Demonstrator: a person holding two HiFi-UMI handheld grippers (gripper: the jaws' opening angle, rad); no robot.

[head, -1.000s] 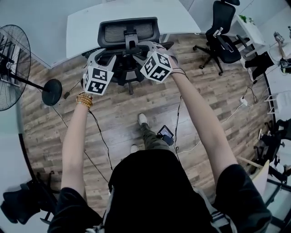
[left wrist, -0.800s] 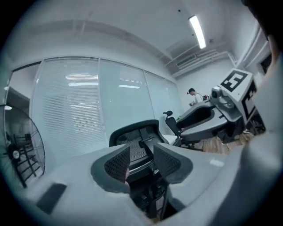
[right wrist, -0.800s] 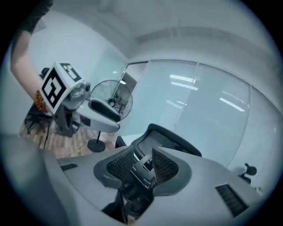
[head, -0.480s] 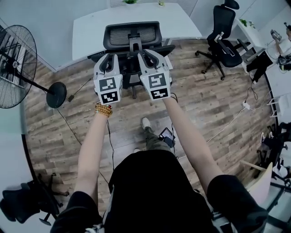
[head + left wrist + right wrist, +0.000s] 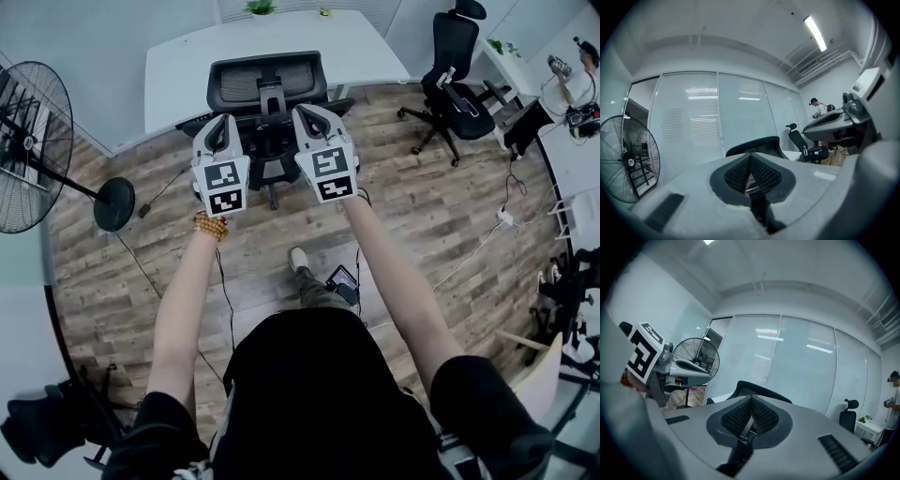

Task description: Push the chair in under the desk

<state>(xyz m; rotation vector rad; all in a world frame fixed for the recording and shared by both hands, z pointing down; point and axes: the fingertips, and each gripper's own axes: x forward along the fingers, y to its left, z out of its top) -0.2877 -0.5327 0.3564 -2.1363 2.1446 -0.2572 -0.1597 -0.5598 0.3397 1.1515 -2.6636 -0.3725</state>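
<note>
Moved: left gripper point(image 5: 222, 124), right gripper point(image 5: 306, 114) raised; jaws just closed, together, empty.
Head view only: chair point(image 5: 267, 77) base; desk point(image 5: 178, 66) beyond.

We count two grippers, the left gripper point(image 5: 223, 124) and the right gripper point(image 5: 307, 114). There are two black chairs: one chair point(image 5: 267, 80) at the one large white desk point(image 5: 178, 66) on the far side, and a second chair point(image 5: 457, 61) at the far right. We also count one standing fan point(image 5: 28, 141) on the left and one other person point(image 5: 574, 80) at the far right.

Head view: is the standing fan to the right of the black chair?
No, the standing fan stands left of the black chair, by the picture's left edge.
</note>
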